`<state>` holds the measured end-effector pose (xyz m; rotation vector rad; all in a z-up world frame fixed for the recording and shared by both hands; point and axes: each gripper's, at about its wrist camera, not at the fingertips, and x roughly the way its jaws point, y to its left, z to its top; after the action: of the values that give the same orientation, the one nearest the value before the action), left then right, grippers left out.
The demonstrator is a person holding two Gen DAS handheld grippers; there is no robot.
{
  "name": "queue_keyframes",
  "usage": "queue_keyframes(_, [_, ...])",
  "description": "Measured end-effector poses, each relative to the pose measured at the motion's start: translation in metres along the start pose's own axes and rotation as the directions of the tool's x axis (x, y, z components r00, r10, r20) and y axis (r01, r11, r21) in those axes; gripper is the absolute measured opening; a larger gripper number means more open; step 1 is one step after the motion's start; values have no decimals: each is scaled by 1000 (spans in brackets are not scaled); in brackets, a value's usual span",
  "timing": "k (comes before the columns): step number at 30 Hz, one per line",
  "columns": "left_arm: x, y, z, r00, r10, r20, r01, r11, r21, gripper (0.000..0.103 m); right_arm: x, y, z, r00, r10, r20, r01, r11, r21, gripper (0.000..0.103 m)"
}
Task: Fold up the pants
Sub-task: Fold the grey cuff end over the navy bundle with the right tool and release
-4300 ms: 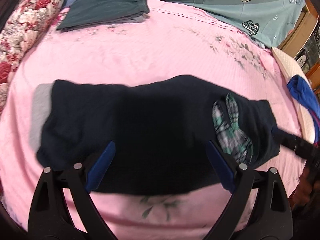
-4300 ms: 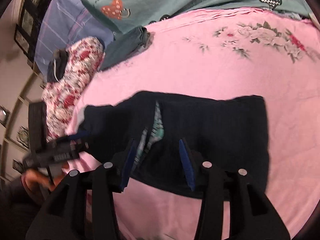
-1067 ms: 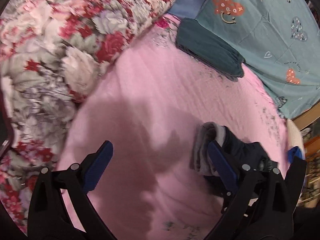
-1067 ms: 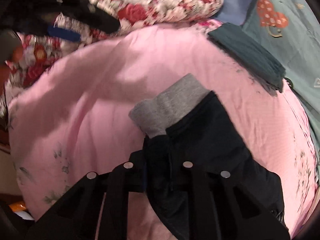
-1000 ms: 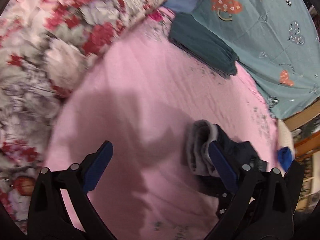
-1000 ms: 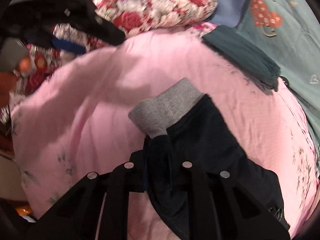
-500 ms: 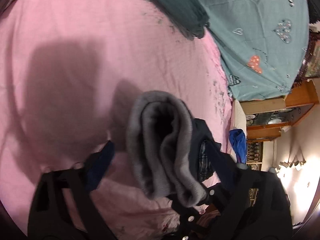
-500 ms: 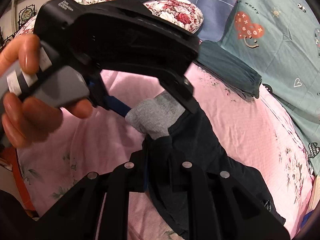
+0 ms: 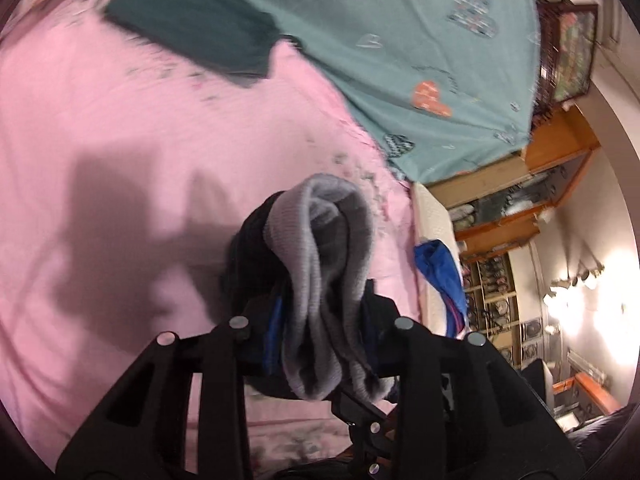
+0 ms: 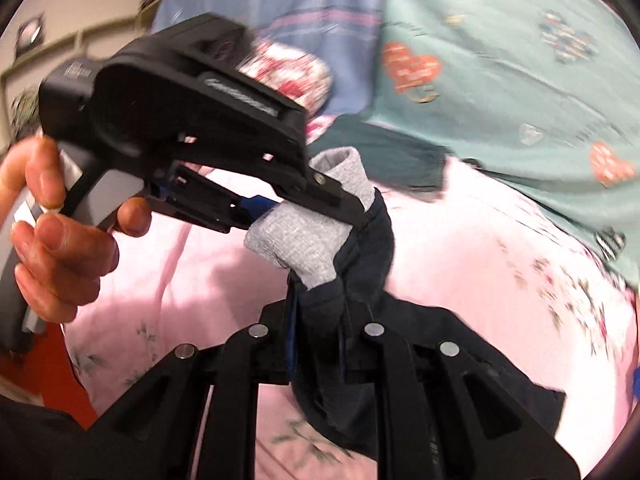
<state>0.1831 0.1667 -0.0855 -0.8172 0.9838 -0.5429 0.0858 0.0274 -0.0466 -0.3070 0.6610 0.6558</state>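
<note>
The dark navy pants [image 10: 360, 256] with a grey ribbed waistband [image 9: 324, 248] hang bunched above the pink bed sheet [image 9: 120, 128]. My left gripper [image 9: 320, 336] is shut on the grey waistband; it also shows in the right wrist view [image 10: 304, 208], held by a hand. My right gripper [image 10: 318, 344] is shut on the navy fabric just below the grey band [image 10: 296, 240]. The two grippers are close together. The rest of the pants trails down to the right over the sheet.
A folded dark teal garment [image 9: 192, 28] lies at the head of the bed by a teal heart-print cover [image 9: 420, 40]. A floral pillow [image 10: 292, 72] is at the back. A blue cloth [image 9: 440, 276] lies at the bed's right edge, with wooden shelves [image 9: 512, 216] beyond.
My left gripper has come in from the left and shut on the grey waistband. Both grippers have lifted the bunched pants off the sheet.
</note>
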Motion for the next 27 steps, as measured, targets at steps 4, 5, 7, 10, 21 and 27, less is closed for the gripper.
queue_keyframes(4, [46,-67,-9,997,-45,-55,51,992,112,33,-40,-53,-17,998,-51,27,46,988,146,15])
queue_keyframes(5, [58,-78,-13,996,-50,-71,59,990,129,33,-50,-69,-25,997,-73,27,66,980,186,15])
queue_keyframes(7, [89,-100,-21,991,-62,-117,80,984,160,32,-62,-96,-41,995,-101,13,94,964,249,15])
queue_keyframes(10, [148,-127,-37,980,-44,-195,82,978,191,32,-73,-137,-72,991,-133,-27,134,924,359,15])
queue_keyframes(21, [228,-152,-76,957,175,-232,-89,936,341,30,-49,-228,-205,983,-16,-184,137,732,668,16])
queue_keyframes(27, [184,-114,-78,929,334,-161,-265,901,343,32,-73,-256,-214,985,85,-150,61,641,765,39])
